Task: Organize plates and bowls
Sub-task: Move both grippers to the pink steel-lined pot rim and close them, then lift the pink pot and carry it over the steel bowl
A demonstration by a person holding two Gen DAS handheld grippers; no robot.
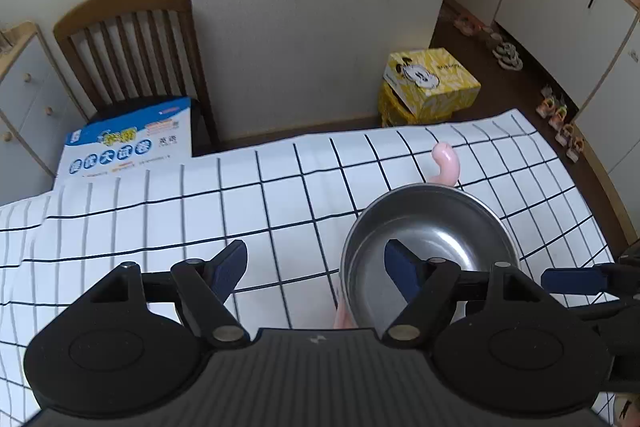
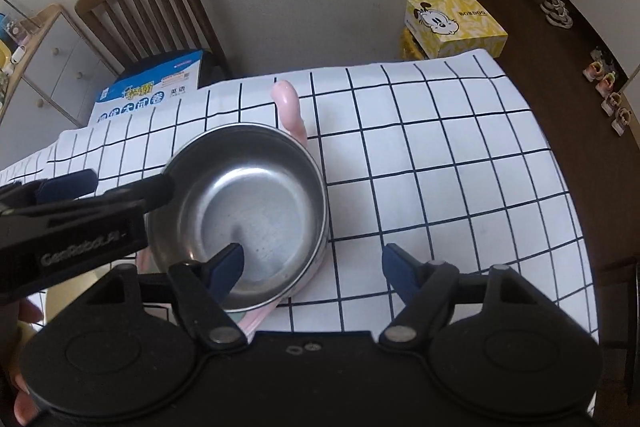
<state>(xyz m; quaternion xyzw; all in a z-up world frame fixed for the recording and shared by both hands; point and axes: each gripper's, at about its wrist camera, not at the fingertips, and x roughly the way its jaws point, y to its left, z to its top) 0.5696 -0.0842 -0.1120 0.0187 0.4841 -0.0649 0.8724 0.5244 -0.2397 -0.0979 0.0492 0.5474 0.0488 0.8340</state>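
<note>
My left fingers (image 1: pixel 316 267) stand apart, straddling the near-left rim of the steel bowl (image 1: pixel 430 247): one pad inside, the other outside over the checked cloth, neither pressing. My right fingers (image 2: pixel 312 267) stand apart too, astride the bowl's near-right rim, clamped on nothing. The bowl sits toward the far middle of the desk (image 2: pixel 460 167), on what looks like a pink dish (image 2: pixel 290 107), though most of it is hidden. I judge this the reach for the bowl. Next I must settle lower and close one pair on the rim before lifting.
</note>
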